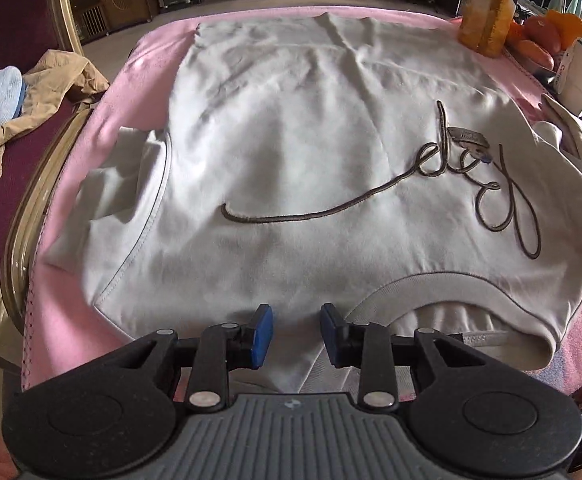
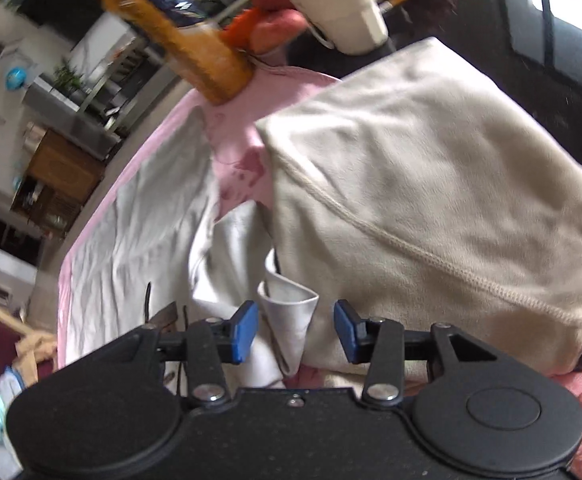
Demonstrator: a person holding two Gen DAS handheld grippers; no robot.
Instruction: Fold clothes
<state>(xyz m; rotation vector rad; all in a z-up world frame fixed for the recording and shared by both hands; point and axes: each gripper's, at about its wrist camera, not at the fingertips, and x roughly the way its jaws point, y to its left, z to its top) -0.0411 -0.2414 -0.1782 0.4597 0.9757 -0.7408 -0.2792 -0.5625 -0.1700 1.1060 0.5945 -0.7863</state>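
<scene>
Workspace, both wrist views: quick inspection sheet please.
Surface: pink cloth covers the table.
Job's things: cream sweatshirt spread flat, script lettering up; right sleeve bunched.
Clutter: orange bottle, fruit, white cup at the far edge; tan and blue clothes on a chair.
Grippers: left hand-held gripper open at the collar; right hand-held gripper open, a fabric fold between the jaws, unpressed.
Cables: nothing seen.
Surroundings: cabinets, shelving.

You have the sweatshirt [image 1: 291, 152] lying flat on the blanket [image 1: 131, 120], its collar nearest you, the bottle [image 1: 491, 8] behind its far right corner, clothes [image 1: 31, 92] on the chair at left.
</scene>
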